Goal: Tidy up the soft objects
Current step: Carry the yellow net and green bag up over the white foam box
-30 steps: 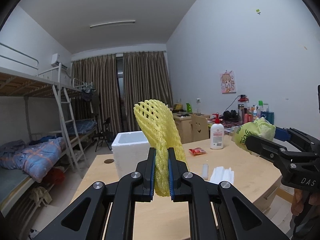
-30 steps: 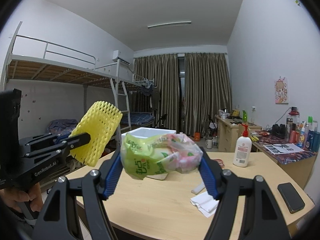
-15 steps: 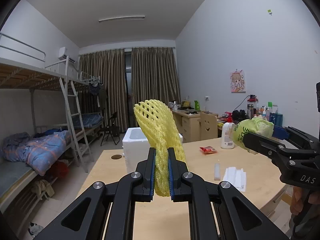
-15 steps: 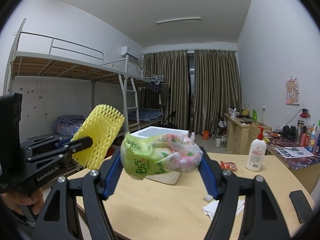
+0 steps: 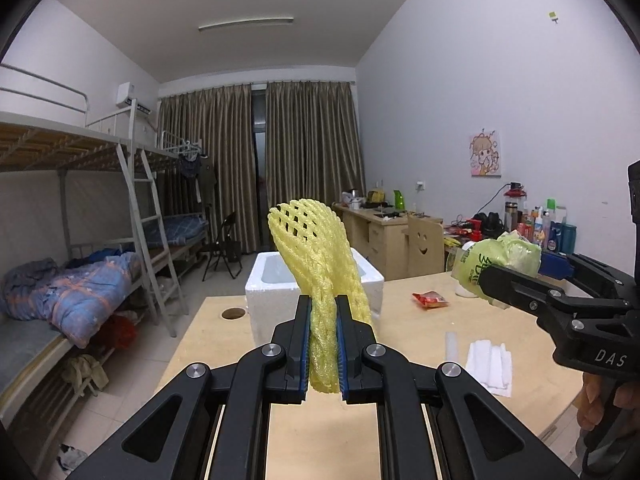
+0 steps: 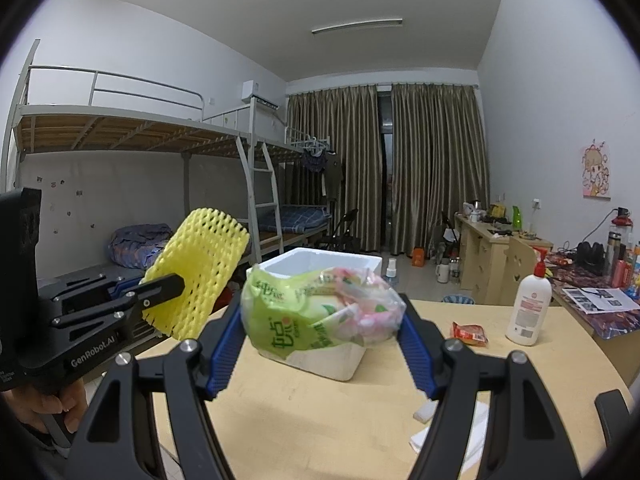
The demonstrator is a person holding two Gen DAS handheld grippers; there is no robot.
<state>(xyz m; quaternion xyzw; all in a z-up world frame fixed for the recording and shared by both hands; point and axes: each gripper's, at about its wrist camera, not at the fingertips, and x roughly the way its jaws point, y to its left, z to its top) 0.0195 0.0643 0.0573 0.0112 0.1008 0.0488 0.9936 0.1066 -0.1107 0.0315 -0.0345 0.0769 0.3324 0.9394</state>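
My left gripper [image 5: 323, 348] is shut on a yellow foam net sleeve [image 5: 320, 264] that stands up above its blue pads; the sleeve also shows in the right wrist view [image 6: 200, 276]. My right gripper [image 6: 320, 336] is shut on a crumpled green and pink plastic bag [image 6: 316, 312], also seen in the left wrist view [image 5: 498, 262]. Both are held above the wooden table [image 5: 400, 328]. An open white foam box [image 5: 276, 292] stands on the table beyond both grippers and also shows in the right wrist view [image 6: 332, 360].
On the table lie a red snack packet [image 6: 470, 332], a white lotion pump bottle [image 6: 528, 304], folded white foam sheets [image 5: 490, 364] and a dark phone [image 6: 612, 412]. A bunk bed with a ladder [image 5: 152, 240] stands to the left. Cluttered desks [image 5: 384, 232] line the right wall.
Both grippers have drawn back from the table with their loads still held. The foam box and table items now sit farther ahead in both views.
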